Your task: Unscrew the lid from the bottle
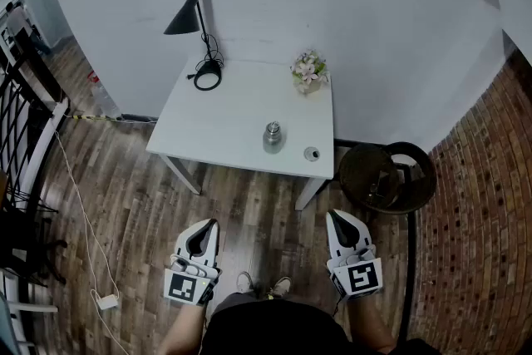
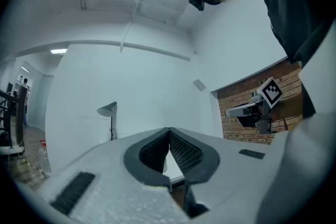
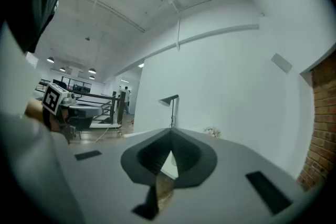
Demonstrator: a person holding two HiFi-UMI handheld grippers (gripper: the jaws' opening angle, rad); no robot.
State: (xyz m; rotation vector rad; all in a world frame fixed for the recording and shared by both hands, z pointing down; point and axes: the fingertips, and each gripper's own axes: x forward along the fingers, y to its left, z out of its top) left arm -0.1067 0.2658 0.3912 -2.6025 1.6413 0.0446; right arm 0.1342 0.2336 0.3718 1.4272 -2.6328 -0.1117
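Wood floor, white wall behind, brick at the right; a white table [image 1: 218, 122] stood against the wall, well ahead of us. Black lamp [image 1: 195, 17] at the tabletop's back left corner. The metal bottle [image 1: 273, 137] stood upright near the front edge, right of centre, with what looked like its lid on. Flowers [image 1: 308, 71] at the back right corner, and a small round thing [image 1: 312, 154] near the front right corner; we could not tell what it was. Dark round stool [image 1: 387, 176] on the floor right of the table.

The left gripper [image 1: 206, 227] and right gripper [image 1: 339, 219] hung level over the floor, well apart from the bottle. Both had their jaws pressed together with nothing between them.

Risks, as we judged them: the bottle stood free and close to the front edge, so twisting the lid with one gripper alone would likely spin or tip the whole bottle. A jaw arriving closed could knock it over. Smooth metal could slip in the pads. The round thing could get swept off the corner.

Only the head view showed the bottle and its place on the tabletop. The left gripper view added the pads meeting at the tip [image 2: 169, 131] and the right gripper's marker cube [image 2: 272, 92]. The right gripper view confirmed its own closed tip [image 3: 171, 132] and showed a railing [image 3: 100, 107] far left.
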